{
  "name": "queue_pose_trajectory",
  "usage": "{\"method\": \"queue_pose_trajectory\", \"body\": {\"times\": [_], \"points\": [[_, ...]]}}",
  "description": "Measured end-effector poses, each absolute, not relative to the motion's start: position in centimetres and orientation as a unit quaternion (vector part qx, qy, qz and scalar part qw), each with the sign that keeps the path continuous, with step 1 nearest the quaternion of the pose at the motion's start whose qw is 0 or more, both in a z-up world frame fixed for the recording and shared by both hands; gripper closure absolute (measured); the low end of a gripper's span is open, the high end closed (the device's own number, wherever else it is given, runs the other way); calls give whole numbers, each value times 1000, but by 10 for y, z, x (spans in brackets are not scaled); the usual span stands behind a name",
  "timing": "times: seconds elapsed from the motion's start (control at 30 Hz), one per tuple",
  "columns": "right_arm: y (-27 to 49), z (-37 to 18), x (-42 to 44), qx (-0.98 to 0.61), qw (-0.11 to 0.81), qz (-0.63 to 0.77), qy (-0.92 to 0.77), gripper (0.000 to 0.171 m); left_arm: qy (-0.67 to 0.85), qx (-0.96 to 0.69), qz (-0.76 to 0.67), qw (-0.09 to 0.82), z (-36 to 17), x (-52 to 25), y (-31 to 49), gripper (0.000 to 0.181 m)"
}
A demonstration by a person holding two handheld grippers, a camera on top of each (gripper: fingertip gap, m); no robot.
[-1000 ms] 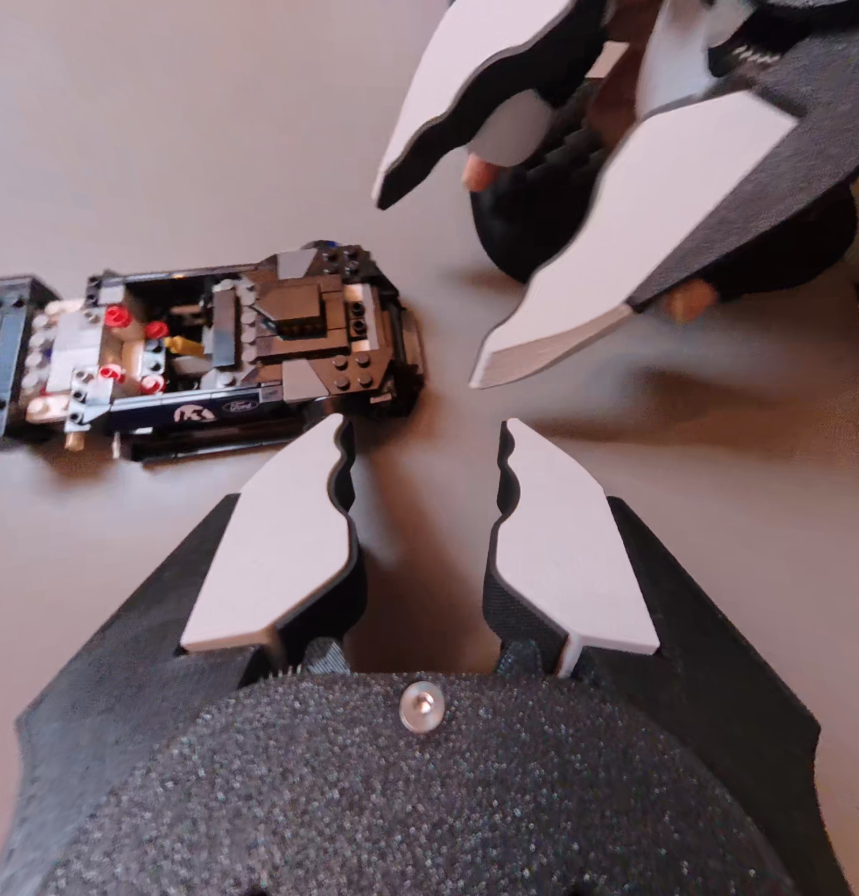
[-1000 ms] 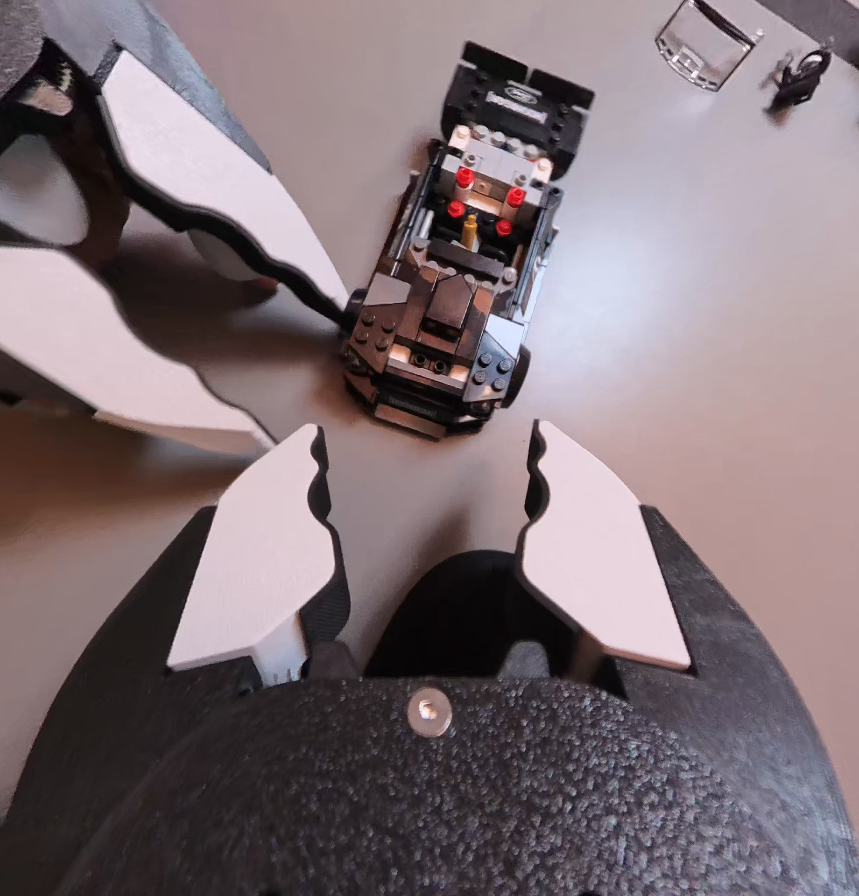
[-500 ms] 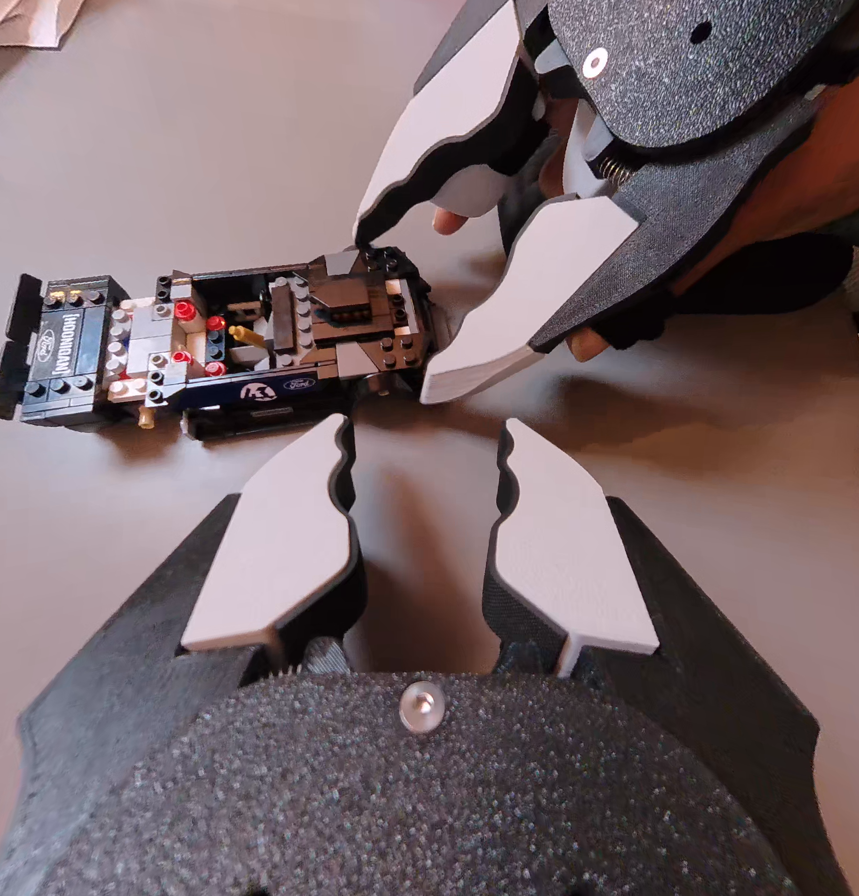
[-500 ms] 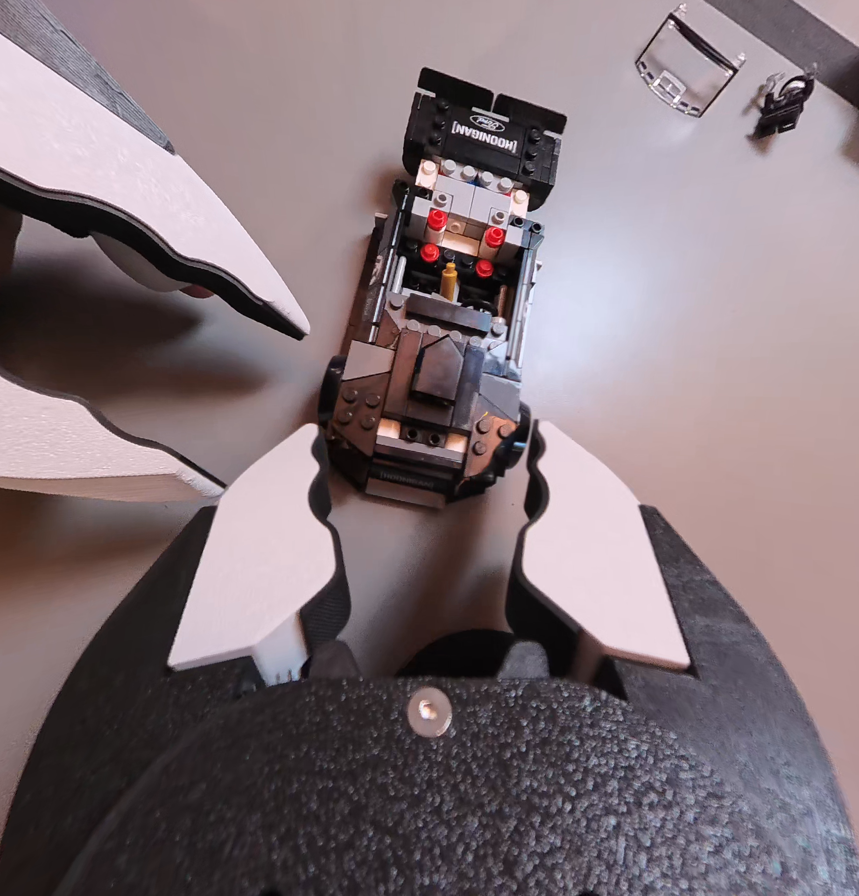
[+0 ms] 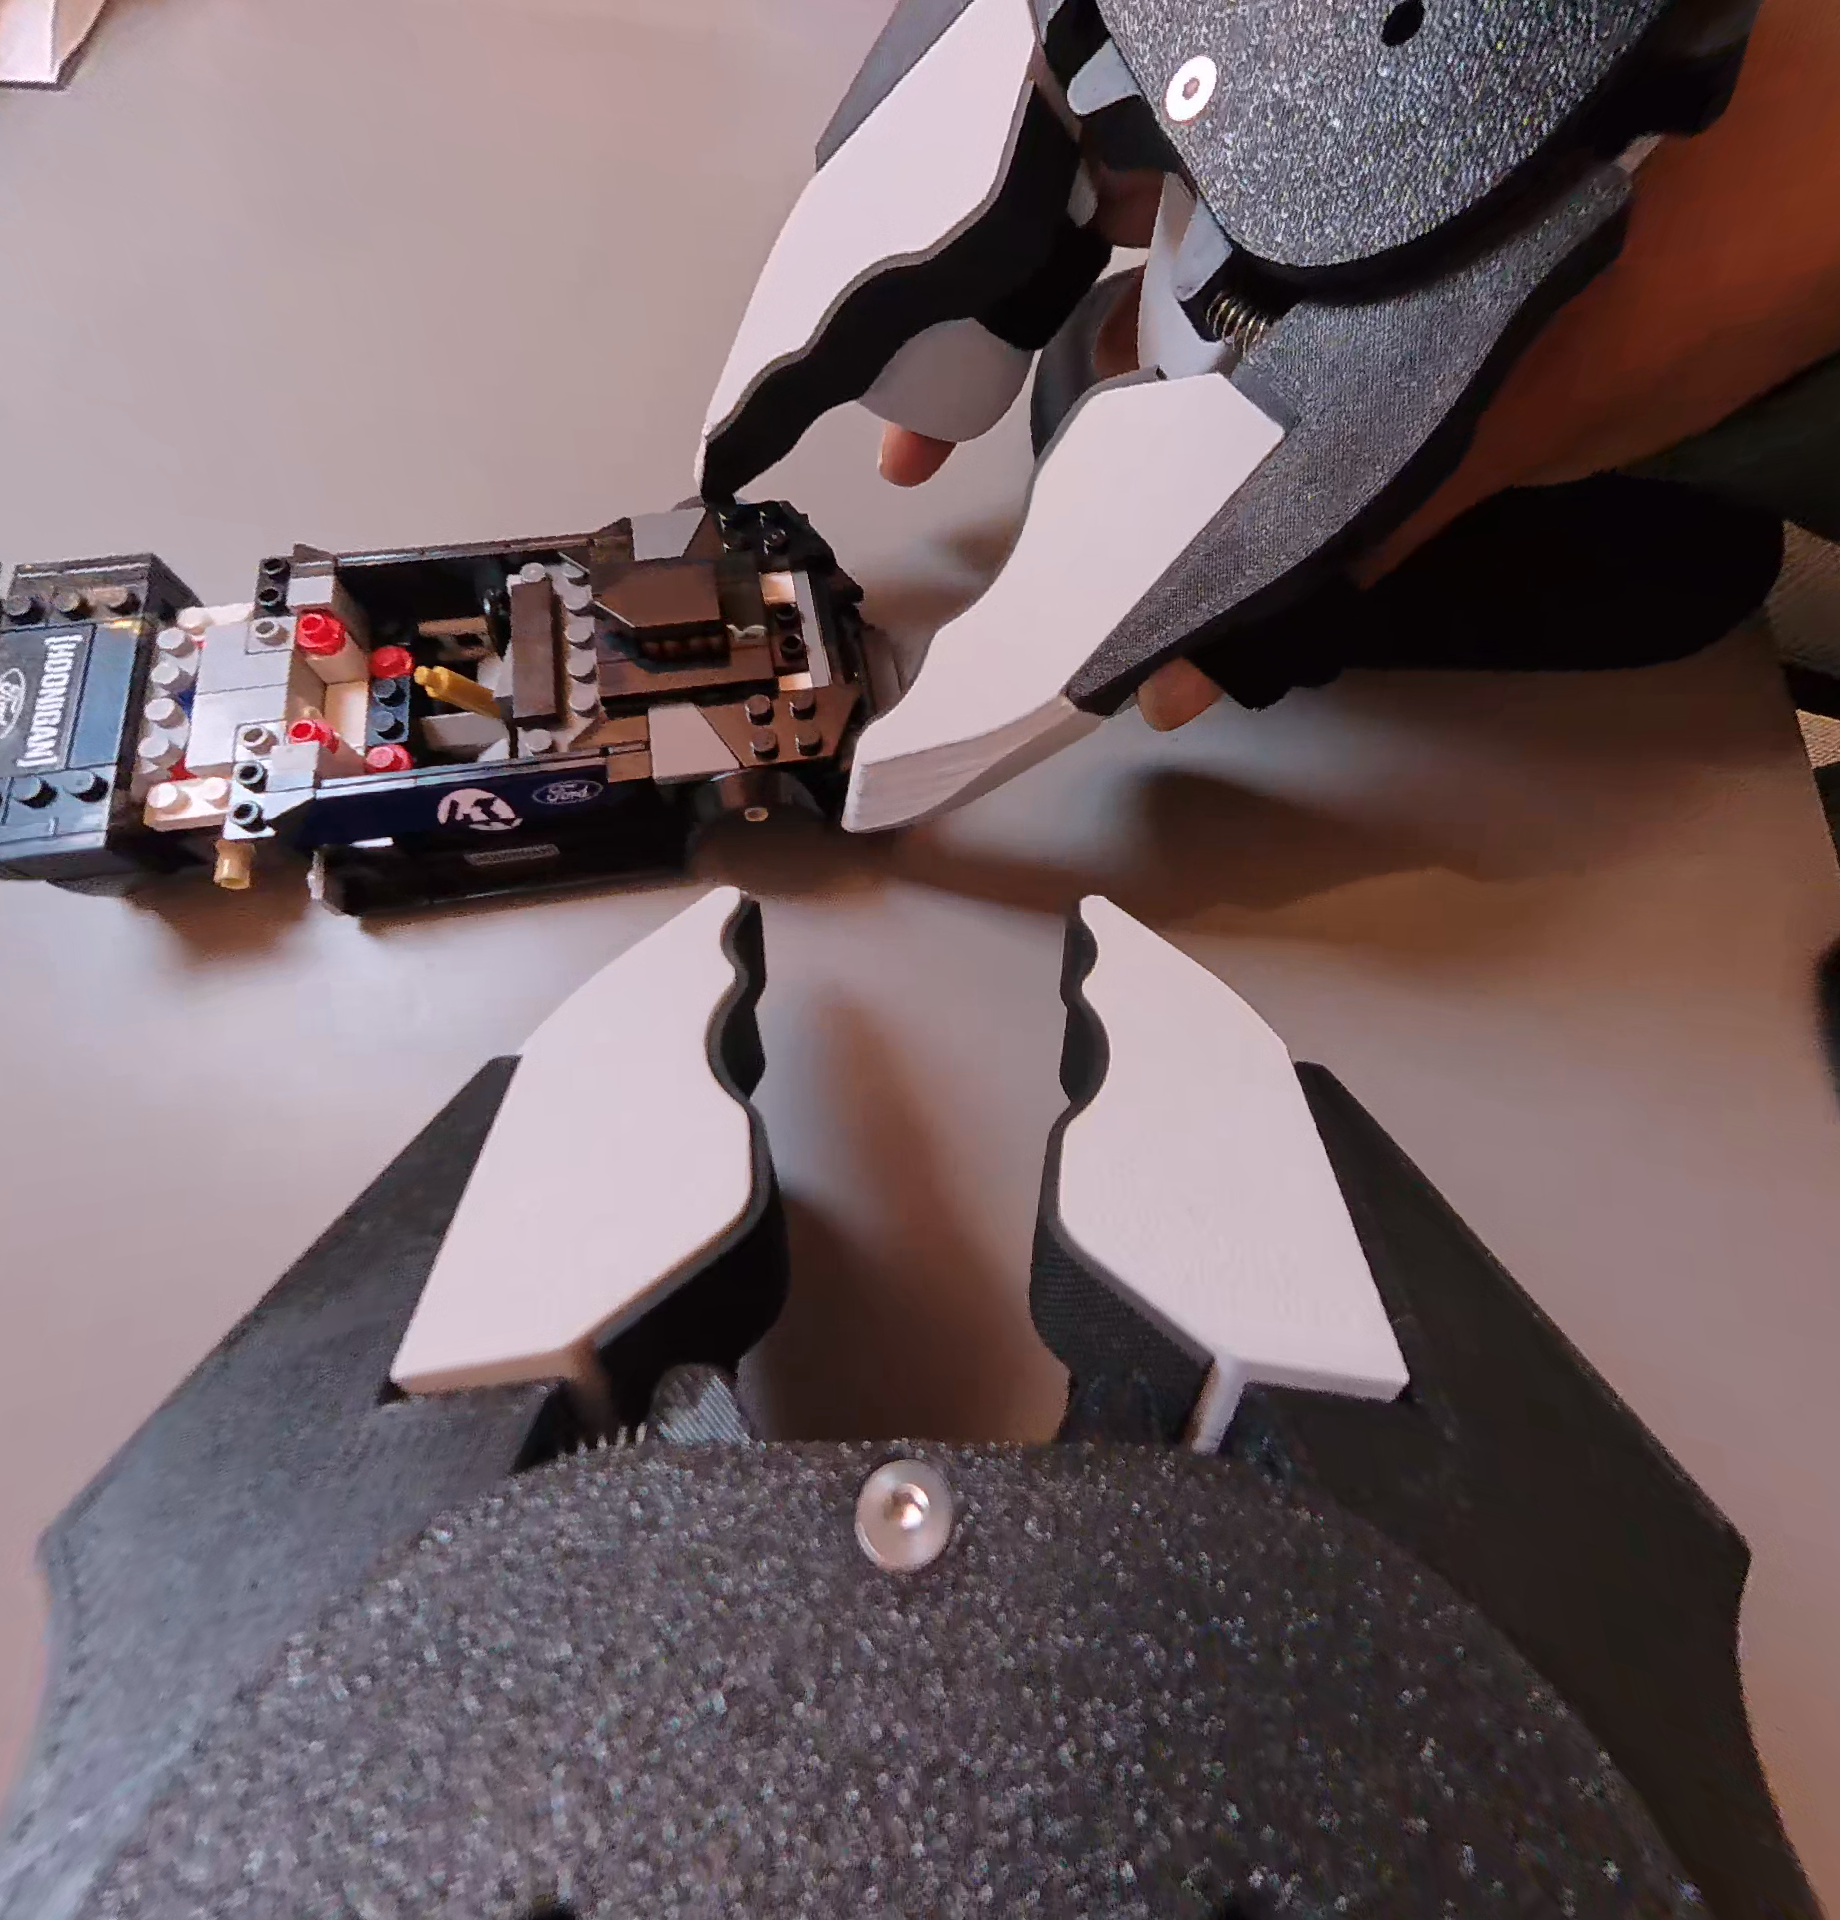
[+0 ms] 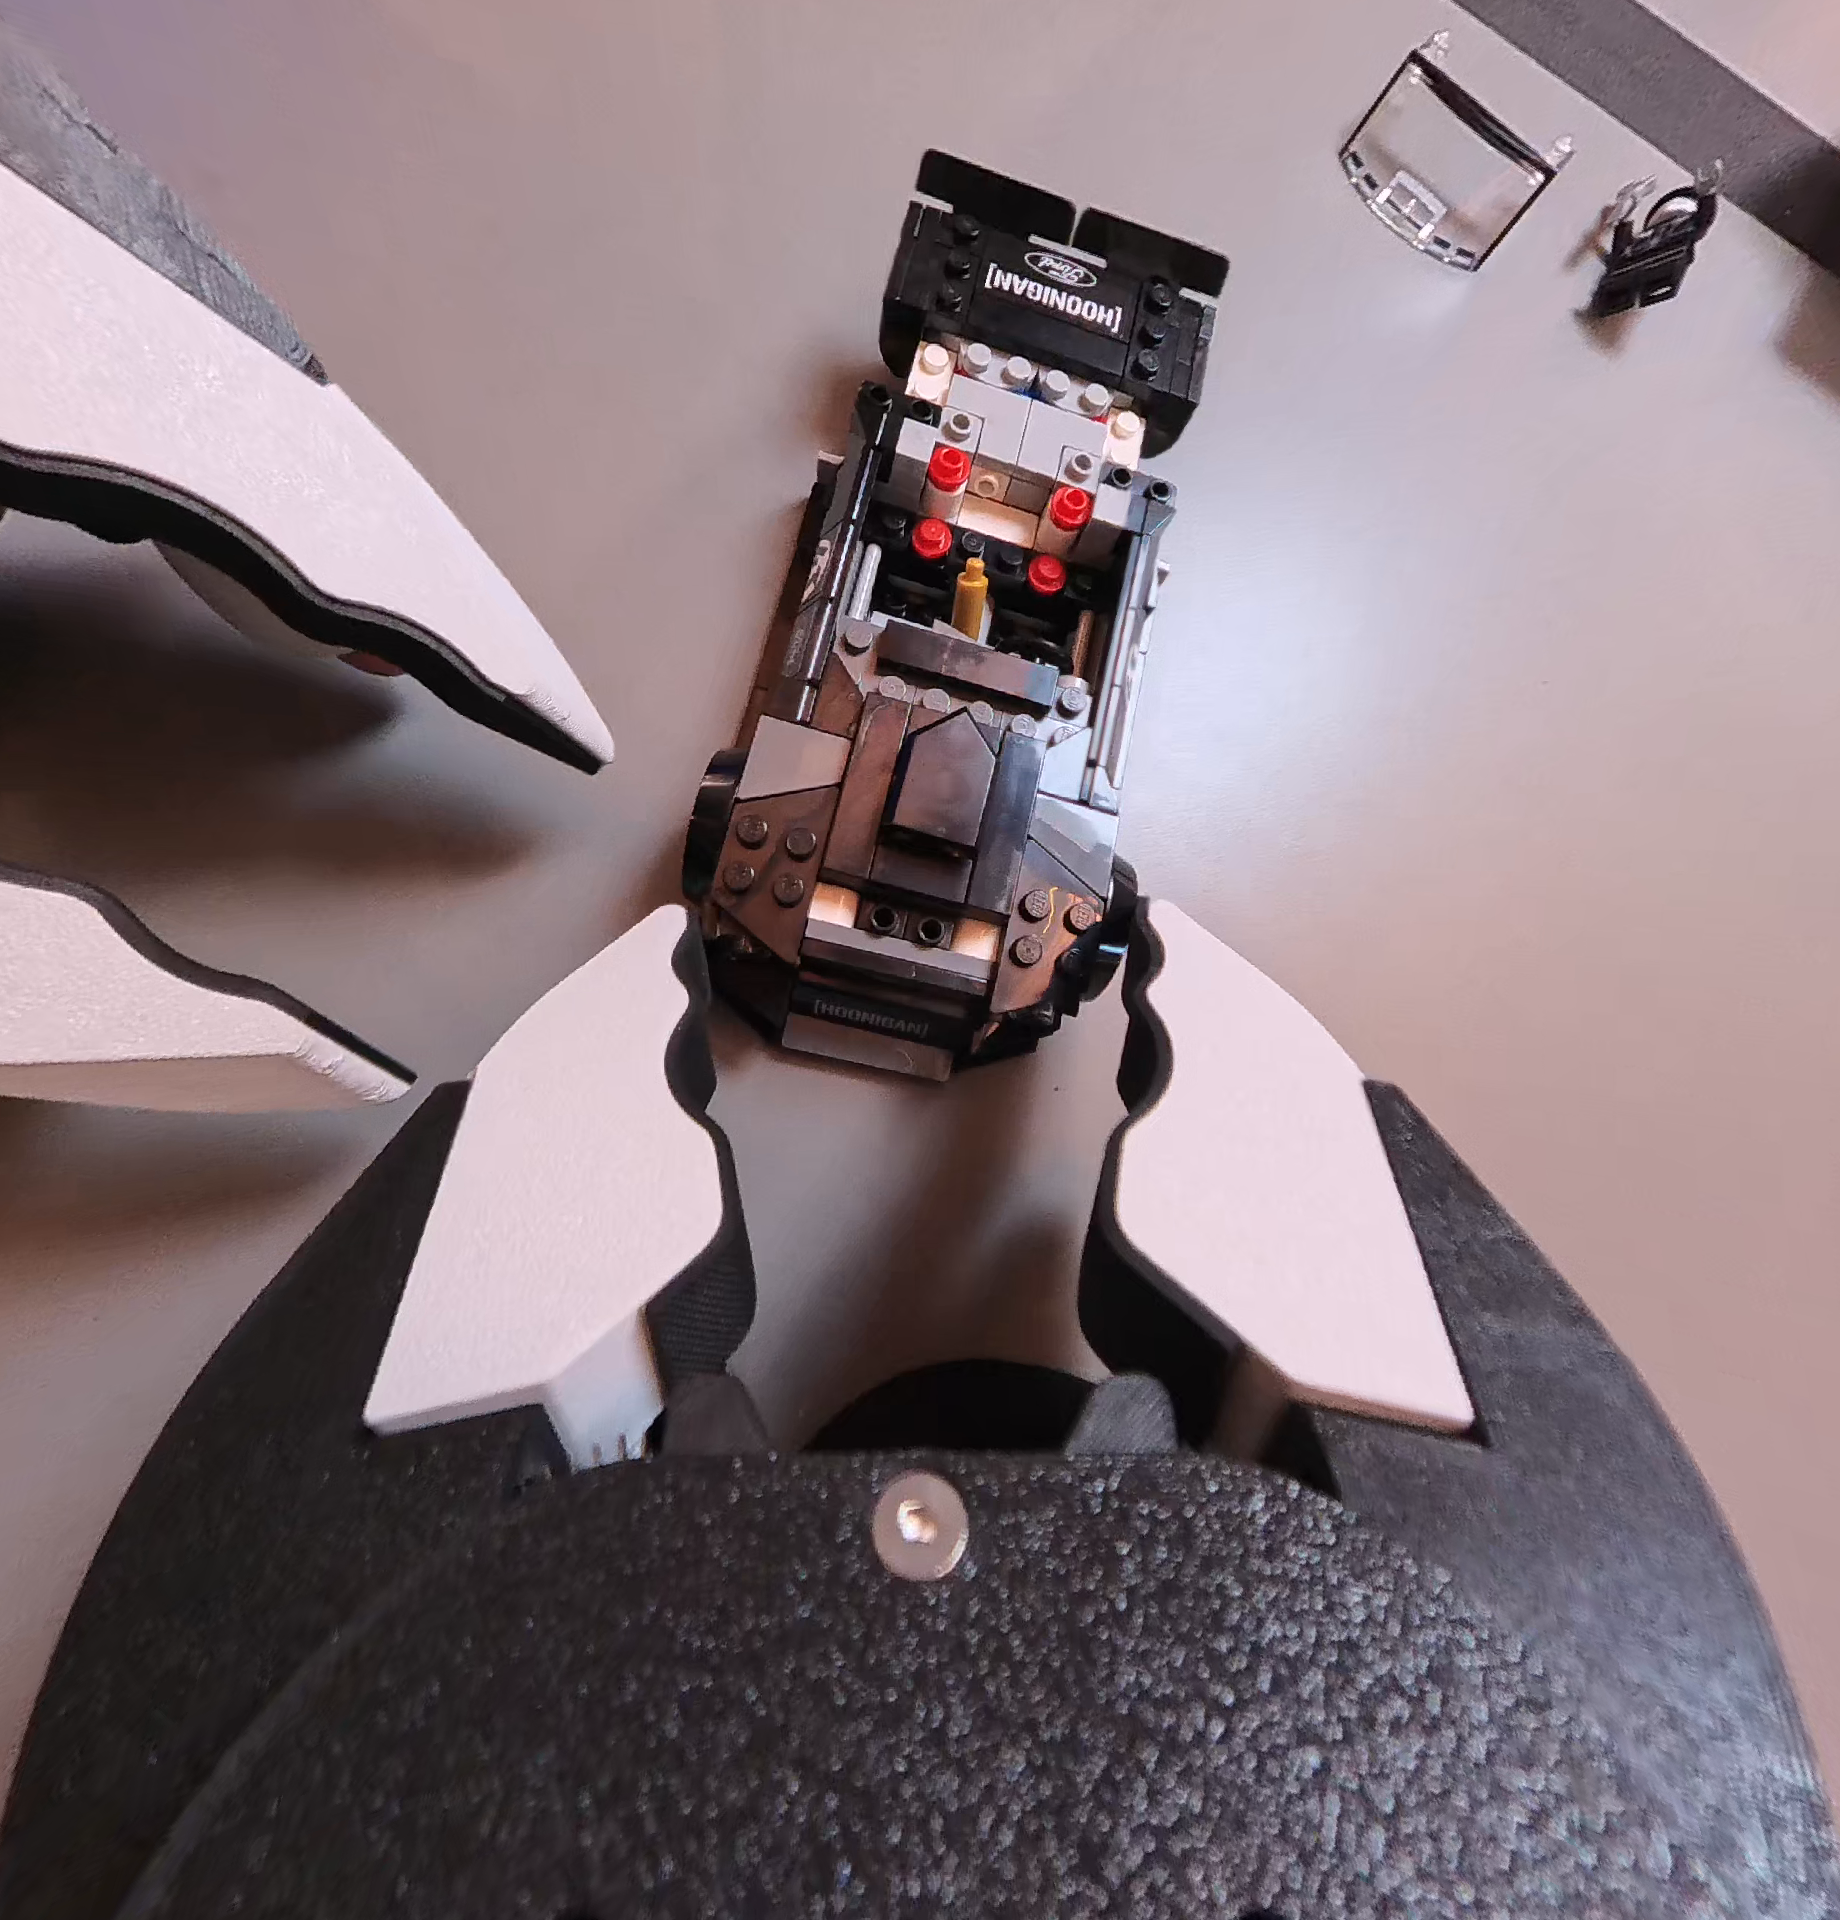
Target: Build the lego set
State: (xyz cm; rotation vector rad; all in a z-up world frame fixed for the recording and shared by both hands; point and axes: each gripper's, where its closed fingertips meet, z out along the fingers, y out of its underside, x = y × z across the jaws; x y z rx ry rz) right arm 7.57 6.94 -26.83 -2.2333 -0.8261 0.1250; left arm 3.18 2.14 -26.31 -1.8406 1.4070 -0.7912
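Left claw [image 5: 908, 904]: nearest in the left wrist view, fingers spread apart with nothing between them, hanging over bare tabletop [image 5: 272, 1091] just short of the car's side.
Right claw [image 6: 911, 914]: fingers spread wide, their tips flanking the car's front end, one at each front corner; whether they press on it cannot be told. In the left wrist view it comes in from the upper right, held by a hand in a dark fingerless glove [image 5: 1467, 613].
Lego car [image 6: 963, 665]: partly built, mostly black and grey, standing on the tabletop, nose toward the right claw and rear wing away from it. The cabin is uncovered, showing red studs and a gold lever; a dark blue side panel with stickers faces the left claw.
Windscreen piece [image 6: 1446, 171]: clear, lying loose on the tabletop, well apart from the car, far right in the right wrist view.
Small black part [image 6: 1654, 244]: just beside the windscreen piece, farther right.
Dark strip [image 6: 1674, 135]: runs along the tabletop's far edge behind both loose pieces.
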Motion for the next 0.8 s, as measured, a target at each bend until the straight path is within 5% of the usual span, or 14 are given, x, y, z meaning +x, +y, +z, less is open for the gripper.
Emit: {"method": "queue_pose_trajectory", "body": {"times": [0.27, 0.53, 0.8], "points": [[73, -268, 78, -872, 374, 38, -314, 94, 482, -722, -315, 385, -245, 30, 63, 118], [76, -267, 80, -870, 379, 37, -314, 92, 212, -776, -377, 459, -220, 7, 188, 104], [77, -265, 79, -864, 384, 46, -322, 89, 250, -788, -409, 387, -239, 31, 198, 99]]}}
